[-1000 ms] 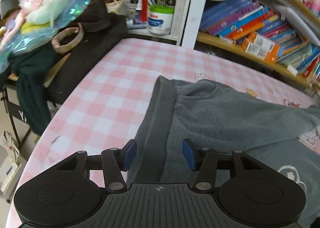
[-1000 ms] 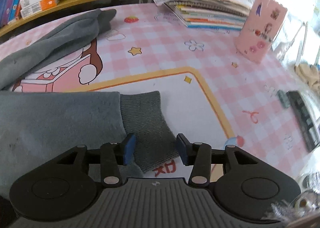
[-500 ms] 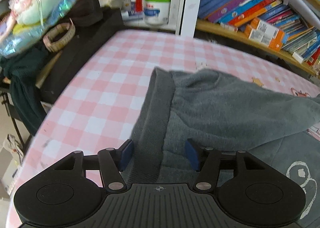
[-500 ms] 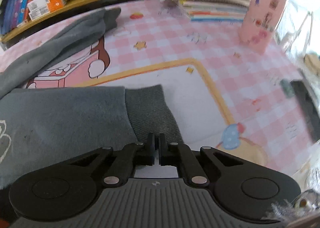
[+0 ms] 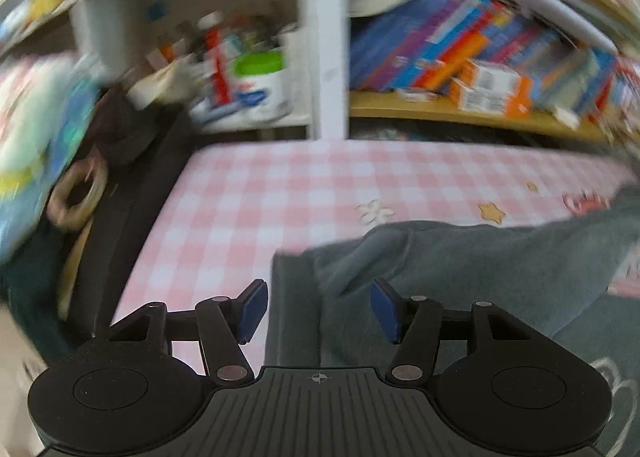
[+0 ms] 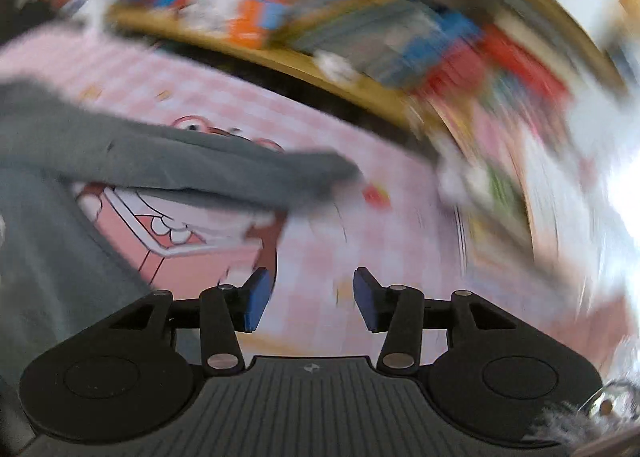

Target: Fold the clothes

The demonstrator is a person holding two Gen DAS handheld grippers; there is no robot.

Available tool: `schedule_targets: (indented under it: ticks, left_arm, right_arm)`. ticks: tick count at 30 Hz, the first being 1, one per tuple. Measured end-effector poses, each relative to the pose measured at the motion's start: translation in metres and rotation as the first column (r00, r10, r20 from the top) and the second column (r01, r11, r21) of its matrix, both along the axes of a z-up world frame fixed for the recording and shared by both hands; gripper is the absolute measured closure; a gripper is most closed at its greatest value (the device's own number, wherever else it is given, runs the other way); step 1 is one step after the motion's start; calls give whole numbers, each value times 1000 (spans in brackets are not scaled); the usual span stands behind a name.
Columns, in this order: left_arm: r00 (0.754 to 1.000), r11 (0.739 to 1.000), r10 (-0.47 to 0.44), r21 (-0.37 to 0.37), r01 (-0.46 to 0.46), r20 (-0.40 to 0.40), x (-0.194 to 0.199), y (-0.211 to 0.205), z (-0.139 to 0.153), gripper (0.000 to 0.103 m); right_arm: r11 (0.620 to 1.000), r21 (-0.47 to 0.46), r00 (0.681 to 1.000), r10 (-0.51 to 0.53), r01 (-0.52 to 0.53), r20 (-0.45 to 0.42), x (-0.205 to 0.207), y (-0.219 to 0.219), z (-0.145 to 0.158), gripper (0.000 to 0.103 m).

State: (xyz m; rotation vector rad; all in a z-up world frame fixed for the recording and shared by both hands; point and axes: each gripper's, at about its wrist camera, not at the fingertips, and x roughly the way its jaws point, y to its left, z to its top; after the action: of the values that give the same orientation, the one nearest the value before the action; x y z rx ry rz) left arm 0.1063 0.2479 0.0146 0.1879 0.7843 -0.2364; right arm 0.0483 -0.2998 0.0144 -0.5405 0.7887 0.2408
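Left and right wrist views over a table covered in a pink checked cloth, at an early stage of folding. The grey sweatshirt lies spread on the table, its ribbed hem running from just beyond the left gripper toward the bookshelf at the back. One sleeve is laid across the body of the garment and reaches out over the cartoon print on the cloth, its cuff end toward the bookshelf side; whether this counts as a finished first fold or merely how the sleeve happens to lie cannot be told.

The left gripper's jaws stand spread above the hem, with fabric showing between the blue pads but neither pad pressing on it. The right gripper is beside the garment's near edge, over bare printed cloth; its jaws are opening and nothing lies between them. This view is heavily blurred, so finer detail of the sleeve and shelf contents is lost.

Judged progress: little is done. The body is not yet folded, the hem is flat and unlifted, and no compact stack has formed. Remaining, as far as can be judged: tuck both sleeves inward, then bring the hem up toward the collar
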Motion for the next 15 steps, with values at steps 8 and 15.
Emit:
schedule_targets:
  ticks: [8,15]
  left_arm:
    - [977,959,-210,184,214,-40,46,-39,-15,45]
    - [944,903,-281,286,320,-171,79,-53,-50,44]
  right_arm:
    - [950,-155,963,266,-270,-47,82,31,-14,61]
    - [859,-246,891,412,-449,-189,113,47,-47,62]
